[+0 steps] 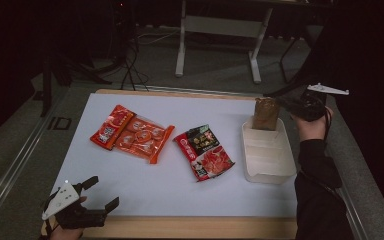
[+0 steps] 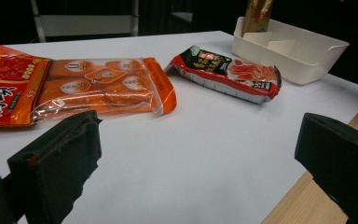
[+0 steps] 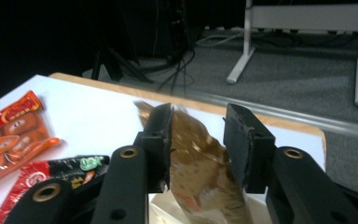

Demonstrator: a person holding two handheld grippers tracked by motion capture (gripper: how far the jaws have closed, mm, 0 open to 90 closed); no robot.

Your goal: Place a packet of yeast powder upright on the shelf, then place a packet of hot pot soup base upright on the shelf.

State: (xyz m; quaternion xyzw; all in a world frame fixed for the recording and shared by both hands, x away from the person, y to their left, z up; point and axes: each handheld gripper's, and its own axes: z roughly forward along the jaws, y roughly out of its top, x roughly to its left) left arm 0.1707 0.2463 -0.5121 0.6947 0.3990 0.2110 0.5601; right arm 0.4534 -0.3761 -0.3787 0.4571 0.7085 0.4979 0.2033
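brown pouch [image 1: 266,114]: golden brown, glossy, with paler flecks.
tray [image 1: 270,172]: plain off-white.
red packet [image 1: 203,152]: red, with a black top band, a green spot, and a picture of red slices.
clear pack [image 1: 142,138]: see-through film with orange edges; orange pieces inside bear white round labels.
orange packet [image 1: 111,126]: orange-red with yellow and white print.
table [image 1: 180,195]: white top, pale wood edge.
left gripper [image 1: 99,192]: black, with a grey plate.
right gripper [image 3: 196,140]: black.
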